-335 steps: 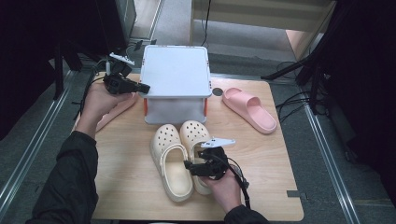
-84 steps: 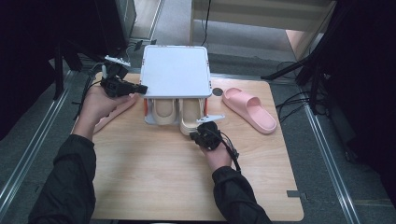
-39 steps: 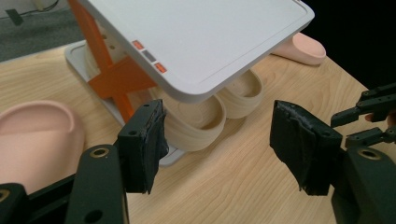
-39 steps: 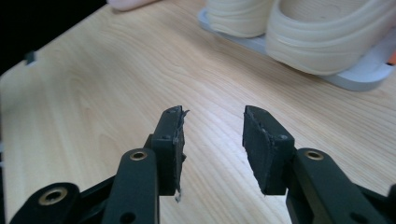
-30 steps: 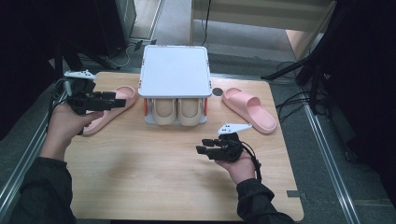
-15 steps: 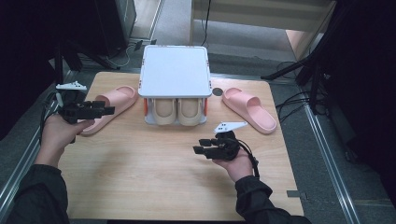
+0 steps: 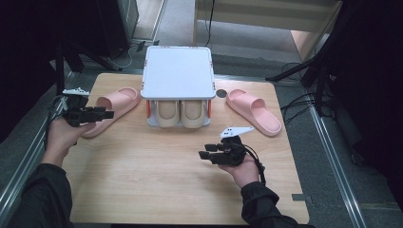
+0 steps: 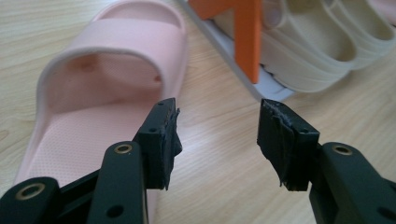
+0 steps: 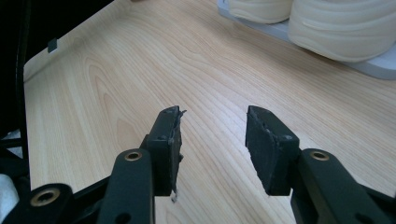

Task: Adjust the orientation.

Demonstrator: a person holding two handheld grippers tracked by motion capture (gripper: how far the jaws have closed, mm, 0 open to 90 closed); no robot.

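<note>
The left gripper point(image 7: 105, 114), jaws just closing yet empty, straddles the edge of the pink foam slipper point(image 7: 111, 105) at centre left, not yet gripped. The right gripper point(image 7: 205, 154) hovers open. Cream clogs point(image 7: 182, 113) already sit in the grey rack point(image 7: 177, 76); another pink slipper point(image 7: 253, 110) waits at right.

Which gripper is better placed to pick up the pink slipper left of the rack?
Left. The left gripper hangs open right at that pink slipper, while the right gripper sits over bare table.
</note>
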